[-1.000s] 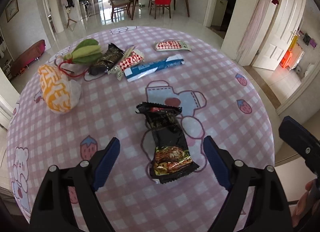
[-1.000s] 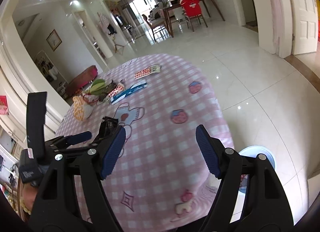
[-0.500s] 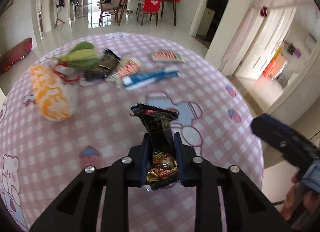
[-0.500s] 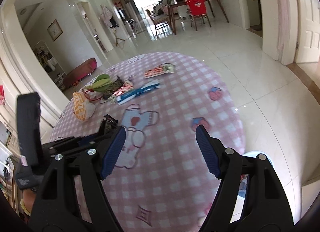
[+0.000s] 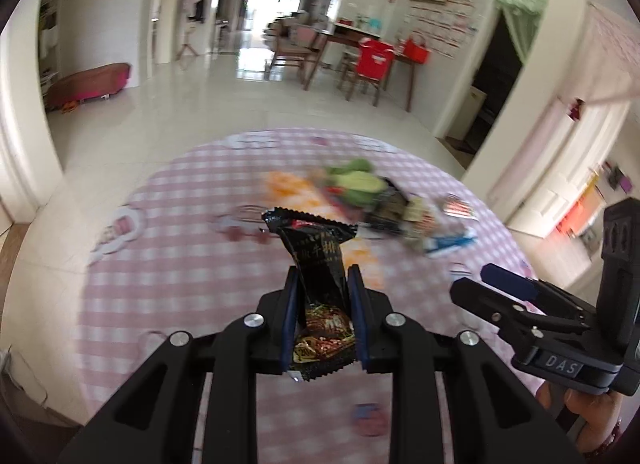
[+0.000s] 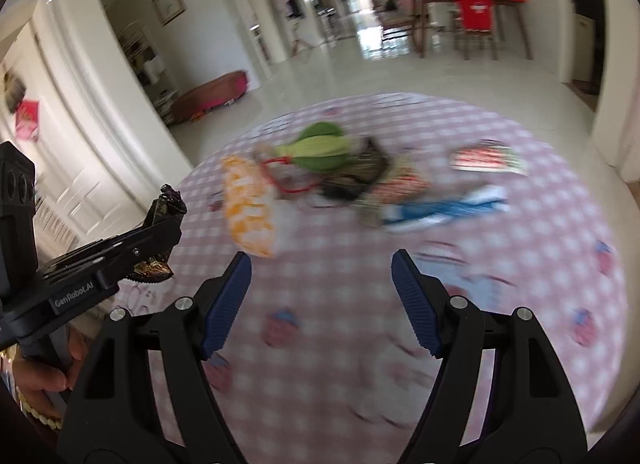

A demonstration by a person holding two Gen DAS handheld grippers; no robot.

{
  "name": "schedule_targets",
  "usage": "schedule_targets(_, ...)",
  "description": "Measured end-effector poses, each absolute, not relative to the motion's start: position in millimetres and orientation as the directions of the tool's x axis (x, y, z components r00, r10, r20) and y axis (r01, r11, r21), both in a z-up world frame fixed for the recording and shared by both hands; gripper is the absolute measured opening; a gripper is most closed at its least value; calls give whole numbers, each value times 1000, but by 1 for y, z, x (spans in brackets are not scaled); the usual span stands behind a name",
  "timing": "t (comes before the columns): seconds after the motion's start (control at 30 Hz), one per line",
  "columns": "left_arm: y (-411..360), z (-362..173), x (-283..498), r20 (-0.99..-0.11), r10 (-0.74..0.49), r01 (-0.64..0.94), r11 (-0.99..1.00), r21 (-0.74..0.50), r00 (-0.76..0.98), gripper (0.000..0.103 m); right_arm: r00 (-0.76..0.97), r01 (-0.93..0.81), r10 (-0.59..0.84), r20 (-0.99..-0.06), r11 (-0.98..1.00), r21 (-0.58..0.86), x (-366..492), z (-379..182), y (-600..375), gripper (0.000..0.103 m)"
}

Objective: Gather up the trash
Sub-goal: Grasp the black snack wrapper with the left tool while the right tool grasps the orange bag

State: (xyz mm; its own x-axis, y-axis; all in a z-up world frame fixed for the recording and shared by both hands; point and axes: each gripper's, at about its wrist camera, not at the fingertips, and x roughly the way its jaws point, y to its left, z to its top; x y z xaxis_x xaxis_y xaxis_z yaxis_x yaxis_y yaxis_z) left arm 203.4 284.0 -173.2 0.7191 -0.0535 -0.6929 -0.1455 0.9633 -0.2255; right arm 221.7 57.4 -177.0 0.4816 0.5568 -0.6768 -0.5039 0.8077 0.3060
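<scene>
My left gripper (image 5: 322, 314) is shut on a black snack wrapper (image 5: 320, 264), which stands up between the blue pads, lifted off the round pink checked table (image 5: 168, 264). In the right wrist view the same left gripper (image 6: 160, 232) shows at the left edge with the black wrapper (image 6: 166, 203) sticking out of it. My right gripper (image 6: 320, 296) is open over the table with nothing between its fingers; in the left wrist view the right gripper (image 5: 480, 284) appears at the right. More trash lies at the table's far side: an orange-white bag (image 6: 248, 207), a green wrapper (image 6: 320, 147), a blue wrapper (image 6: 444, 207) and a red-white packet (image 6: 486, 157).
A person's hand (image 6: 44, 376) holds the left gripper's handle. Beyond the table are a shiny tiled floor (image 5: 224, 103), a dining table with a red-covered chair (image 5: 372, 59), and white doors at the right. The picture is motion-blurred.
The left gripper shut on the black wrapper and lifted it off the table. Both grippers have swung sideways, so the trash pile sits differently in both views.
</scene>
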Motion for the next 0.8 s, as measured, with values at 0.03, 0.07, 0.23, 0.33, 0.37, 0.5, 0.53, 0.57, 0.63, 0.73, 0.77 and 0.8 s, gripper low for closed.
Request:
schedule_targets(0.03, 293, -175, 202, -696, -42, -164, 960, -228, 717, 23, 465, -517, 566, -681, 798, 311, 225, -179, 68, 72)
schedule_targets(0.07, 302, -176, 201, -697, -37, -176, 957, -232, 716, 23, 447, -528, 575, -685, 788, 317, 229, -181, 78, 72)
schedule_targets(0.23, 325, -182, 199, -705, -18, -216, 946, -241, 709, 23, 382, -567, 585, -716, 760, 318, 249, -198, 127, 72)
schedule_targets(0.33, 329, -186, 202, -708, -17, -221, 944, -243, 706, 23, 368, -585, 578, -728, 753, 302, 257, -205, 144, 71)
schedule_targets(0.37, 328, -186, 202, -709, -18, -220, 945, -243, 705, 23, 364, -593, 582, -727, 747, 301, 261, -207, 148, 62)
schedule_targets(0.5, 323, -185, 204, -708, -25, -213, 946, -245, 705, 23, 325, -606, 596, -735, 728, 322, 268, -213, 149, 32)
schedule_targets(0.53, 321, -184, 205, -708, -26, -209, 947, -244, 706, 23, 326, -607, 600, -731, 725, 325, 266, -211, 147, 31)
schedule_targets(0.57, 320, -184, 205, -706, -28, -205, 948, -244, 708, 23, 330, -609, 604, -725, 723, 326, 263, -208, 144, 29)
schedule_targets(0.63, 313, -179, 204, -700, -32, -195, 950, -242, 714, 23, 343, -611, 617, -708, 719, 331, 256, -202, 134, 28)
schedule_targets(0.73, 300, -171, 202, -687, -44, -173, 954, -245, 726, 23, 362, -611, 651, -667, 706, 357, 244, -185, 111, 27)
schedule_targets(0.77, 294, -166, 201, -681, -50, -162, 956, -244, 731, 23, 370, -608, 661, -653, 704, 368, 240, -179, 102, 27)
schedule_targets(0.8, 287, -161, 200, -674, -56, -148, 959, -242, 736, 23, 382, -601, 670, -636, 703, 380, 235, -173, 91, 27)
